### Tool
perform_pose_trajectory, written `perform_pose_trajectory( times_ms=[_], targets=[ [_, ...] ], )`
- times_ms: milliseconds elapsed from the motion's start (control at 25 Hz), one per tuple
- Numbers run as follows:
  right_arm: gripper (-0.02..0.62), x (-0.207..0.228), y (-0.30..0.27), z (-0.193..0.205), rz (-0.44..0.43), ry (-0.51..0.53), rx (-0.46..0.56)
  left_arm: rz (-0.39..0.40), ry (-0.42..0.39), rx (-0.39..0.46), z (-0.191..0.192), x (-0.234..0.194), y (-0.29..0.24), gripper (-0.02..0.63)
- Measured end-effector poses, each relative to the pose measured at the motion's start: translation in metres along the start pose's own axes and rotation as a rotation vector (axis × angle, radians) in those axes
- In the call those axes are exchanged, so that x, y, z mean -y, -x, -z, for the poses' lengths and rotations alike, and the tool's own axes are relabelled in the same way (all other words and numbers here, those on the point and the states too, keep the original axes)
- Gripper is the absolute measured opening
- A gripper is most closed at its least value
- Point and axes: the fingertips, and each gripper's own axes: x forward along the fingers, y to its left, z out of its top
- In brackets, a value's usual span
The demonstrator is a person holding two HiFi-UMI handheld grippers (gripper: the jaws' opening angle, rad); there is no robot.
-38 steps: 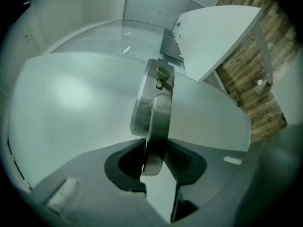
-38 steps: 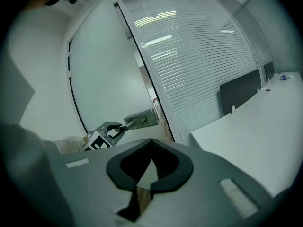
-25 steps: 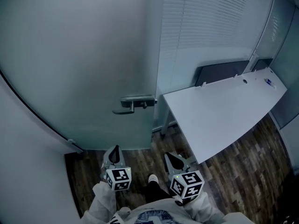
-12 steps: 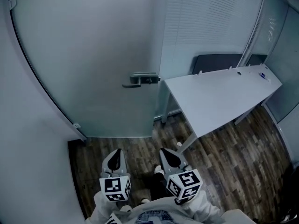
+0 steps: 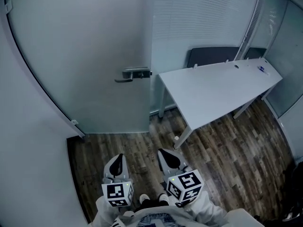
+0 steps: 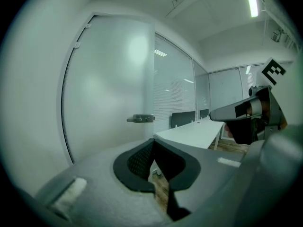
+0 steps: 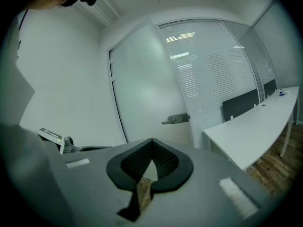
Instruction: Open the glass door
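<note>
The frosted glass door (image 5: 90, 56) stands closed ahead, with its metal lever handle (image 5: 131, 74) near its right edge. My left gripper (image 5: 118, 159) and right gripper (image 5: 166, 155) are held side by side low over the wooden floor, well short of the door. Both point towards it, and both are shut with nothing between the jaws. In the left gripper view the handle (image 6: 140, 118) shows far beyond the closed tips of the left gripper (image 6: 152, 141). In the right gripper view the handle (image 7: 176, 119) shows beyond the closed tips of the right gripper (image 7: 151, 141).
A long white desk (image 5: 222, 86) runs along the right, its near leg (image 5: 183, 137) close to the right gripper. Behind the desk is a dark chair back (image 5: 213, 56). A glass wall with blinds (image 5: 199, 18) adjoins the door. A plain wall (image 5: 28, 141) closes the left side.
In the head view the door and handle have slid upward, and more floor now shows between the grippers and the door. Both grippers stay shut and empty.
</note>
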Motion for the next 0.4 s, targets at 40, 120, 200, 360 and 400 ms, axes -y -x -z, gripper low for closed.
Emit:
perform_pose_trajectory(
  times_ms=[40, 120, 200, 360, 400],
  targets=[
    [0.003, 0.002, 0.003, -0.001, -0.001, 0.000, 0.003, -0.002, -0.008, 0.003, -0.001, 0.005, 0.000, 0.003],
    [0.003, 0.008, 0.010, 0.000, -0.001, -0.010, 0.004, -0.009, -0.018, 0.009, -0.003, 0.015, 0.001, 0.003],
    [0.003, 0.012, 0.017, 0.002, -0.003, -0.019, 0.003, -0.011, -0.011, 0.012, -0.004, 0.024, 0.003, 0.003],
    [0.003, 0.013, 0.027, 0.001, -0.009, -0.014, 0.010, -0.008, -0.020, 0.013, -0.005, 0.034, 0.008, 0.003],
    [0.003, 0.014, 0.030, 0.000, -0.010, -0.013, 0.011, -0.008, -0.025, 0.013, -0.006, 0.036, 0.009, 0.003]
  ],
)
